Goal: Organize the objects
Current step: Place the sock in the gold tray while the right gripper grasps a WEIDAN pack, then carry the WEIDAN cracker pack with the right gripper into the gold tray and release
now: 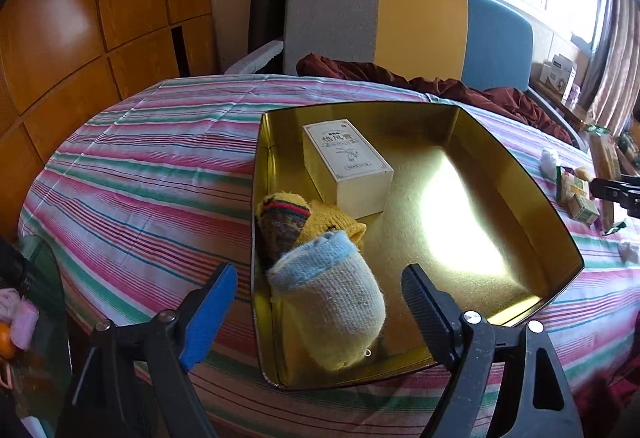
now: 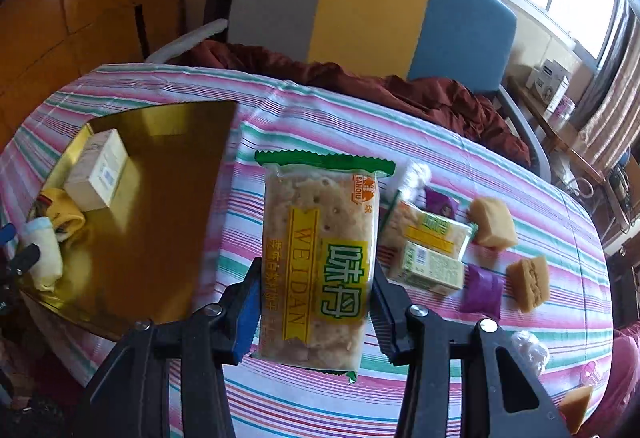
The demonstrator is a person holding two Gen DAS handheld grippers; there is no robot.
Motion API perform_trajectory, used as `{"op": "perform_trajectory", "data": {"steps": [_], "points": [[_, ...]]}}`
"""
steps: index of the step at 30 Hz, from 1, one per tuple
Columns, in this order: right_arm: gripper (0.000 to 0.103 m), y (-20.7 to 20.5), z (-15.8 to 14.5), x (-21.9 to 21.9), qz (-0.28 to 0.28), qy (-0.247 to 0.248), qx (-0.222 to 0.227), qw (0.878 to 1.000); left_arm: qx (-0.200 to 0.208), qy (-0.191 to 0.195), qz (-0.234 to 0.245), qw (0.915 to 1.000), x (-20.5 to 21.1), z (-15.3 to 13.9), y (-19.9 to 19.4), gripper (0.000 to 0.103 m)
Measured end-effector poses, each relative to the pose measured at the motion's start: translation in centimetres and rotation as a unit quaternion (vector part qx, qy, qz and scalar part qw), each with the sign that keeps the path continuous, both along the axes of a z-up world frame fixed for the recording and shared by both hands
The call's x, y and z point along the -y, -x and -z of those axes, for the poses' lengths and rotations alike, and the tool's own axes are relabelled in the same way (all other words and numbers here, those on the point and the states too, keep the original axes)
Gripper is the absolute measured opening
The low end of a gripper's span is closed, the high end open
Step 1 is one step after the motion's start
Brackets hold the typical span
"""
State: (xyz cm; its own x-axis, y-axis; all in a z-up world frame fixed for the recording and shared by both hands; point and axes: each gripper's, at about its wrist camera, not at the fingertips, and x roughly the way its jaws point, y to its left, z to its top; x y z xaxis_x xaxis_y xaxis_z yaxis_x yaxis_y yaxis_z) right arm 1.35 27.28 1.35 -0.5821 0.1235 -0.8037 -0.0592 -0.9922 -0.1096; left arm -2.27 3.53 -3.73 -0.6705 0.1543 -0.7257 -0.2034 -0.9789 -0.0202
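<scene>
A gold tin tray (image 1: 560, 238) lies on the striped tablecloth. It holds a white box (image 1: 348, 162), a yellow sock (image 1: 332, 222) and a rolled blue-grey sock (image 1: 336, 298) in its near left corner. My left gripper (image 1: 320, 274) hovers open over that roll; its fingers stand wide on either side and do not touch it. In the right wrist view my right gripper (image 2: 316, 274) is shut on a green-and-yellow cracker packet (image 2: 320, 238), held lengthwise above the cloth, just right of the tin (image 2: 152, 238).
Right of the held packet lie a smaller cracker packet (image 2: 436, 234), a green carton (image 2: 432, 266), purple wrappers (image 2: 482, 292) and cake pieces (image 2: 492, 222). A chair (image 1: 416, 22) with dark red cloth stands behind the table. Wooden cabinets (image 1: 80, 38) are at left.
</scene>
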Motion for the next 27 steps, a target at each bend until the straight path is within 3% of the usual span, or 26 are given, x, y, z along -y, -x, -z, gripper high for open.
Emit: {"op": "perform_trajectory", "data": {"steps": [5, 12, 27], "points": [[0.048, 1.6, -0.9, 6.6, -0.059, 0.007, -0.013, 0.998, -0.012, -0.016, -0.012, 0.9997, 1.7, -1.0, -0.6, 0.085], [0.048, 2.9, -0.1, 13.5, -0.093, -0.009, -0.021, 0.995, -0.017, -0.037, -0.036, 0.9985, 4.5, -1.4, -1.1, 0.085], [0.048, 4.9, 4.3, 18.9, -0.1, -0.031, 0.013, 0.994, -0.014, -0.072, -0.08, 0.9941, 8.6, -1.0, -1.3, 0.085]]}}
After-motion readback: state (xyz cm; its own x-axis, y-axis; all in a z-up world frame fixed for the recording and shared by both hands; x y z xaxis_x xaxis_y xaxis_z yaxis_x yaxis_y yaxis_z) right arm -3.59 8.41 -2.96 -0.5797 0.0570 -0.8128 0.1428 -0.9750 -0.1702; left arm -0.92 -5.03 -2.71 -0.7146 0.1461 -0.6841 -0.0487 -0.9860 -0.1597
